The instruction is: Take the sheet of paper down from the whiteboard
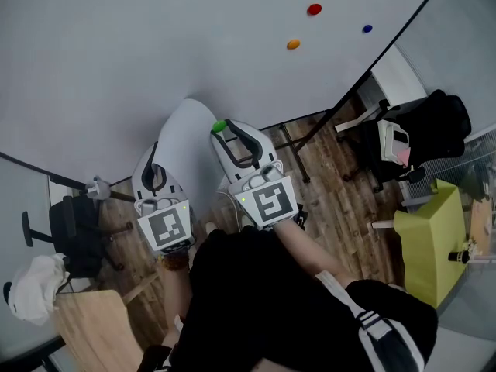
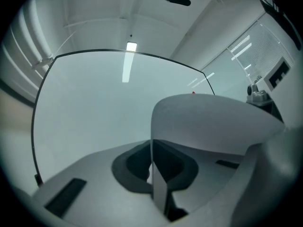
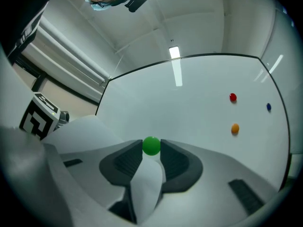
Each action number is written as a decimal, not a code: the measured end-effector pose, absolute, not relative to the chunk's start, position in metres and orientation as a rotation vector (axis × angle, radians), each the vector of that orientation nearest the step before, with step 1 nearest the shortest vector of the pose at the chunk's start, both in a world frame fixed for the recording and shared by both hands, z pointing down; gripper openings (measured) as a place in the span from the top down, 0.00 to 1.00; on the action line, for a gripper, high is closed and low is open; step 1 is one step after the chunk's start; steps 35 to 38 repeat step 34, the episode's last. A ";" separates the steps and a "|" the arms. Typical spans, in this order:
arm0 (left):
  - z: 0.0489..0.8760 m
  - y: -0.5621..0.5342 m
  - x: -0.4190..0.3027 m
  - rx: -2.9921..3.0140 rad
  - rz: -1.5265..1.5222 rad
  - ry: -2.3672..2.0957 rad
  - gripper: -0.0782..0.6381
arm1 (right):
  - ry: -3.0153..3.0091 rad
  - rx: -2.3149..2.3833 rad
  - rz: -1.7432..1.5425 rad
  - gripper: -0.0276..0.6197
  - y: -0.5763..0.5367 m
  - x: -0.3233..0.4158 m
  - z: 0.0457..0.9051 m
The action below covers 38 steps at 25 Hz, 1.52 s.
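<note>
You are at the release step. Your left gripper (image 2: 151, 163) has its jaws closed flat on a lower edge of the sheet of paper (image 1: 186, 134), so the sheet is already secured against dropping. Your right gripper (image 1: 226, 135) has its jaws set fairly wide, one on each side of the green magnet (image 3: 151, 145) at the sheet's upper corner, and a fold of the paper runs down between them as well. Both pads look to be touching the magnet. I cannot tell whether it has parted from the whiteboard (image 1: 155, 45).

To my eye the next move is to bring the magnet clear of the paper without dragging that fold with it. After that you can lower the sheet with your left gripper.

The paper is thin, white and limp. It bows away from the board in a soft curl, so expect it to flop once it is free. The magnet is a small, smooth, glossy ball. The board is smooth and pale with a thin dark rim, and it carries a red magnet (image 1: 314, 9), an orange magnet (image 1: 293, 44) and a blue magnet (image 1: 367, 29) well apart from the sheet.
</note>
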<state>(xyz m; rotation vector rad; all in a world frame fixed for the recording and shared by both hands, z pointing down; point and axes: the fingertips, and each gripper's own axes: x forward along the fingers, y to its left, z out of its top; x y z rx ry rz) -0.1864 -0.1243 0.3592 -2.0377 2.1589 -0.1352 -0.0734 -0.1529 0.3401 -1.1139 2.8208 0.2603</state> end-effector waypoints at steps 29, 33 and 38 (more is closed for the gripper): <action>0.359 -0.141 -0.169 -2.079 -0.247 2.030 0.88 | 2.806 -1.129 0.320 0.78 -0.157 -0.064 0.333; 0.357 -0.147 -0.158 -2.071 -0.296 1.984 0.88 | 2.802 -1.130 0.332 0.78 -0.160 -0.057 0.329; 0.356 -0.148 -0.157 -2.073 -0.302 1.976 0.88 | 2.801 -1.129 0.334 0.78 -0.160 -0.056 0.328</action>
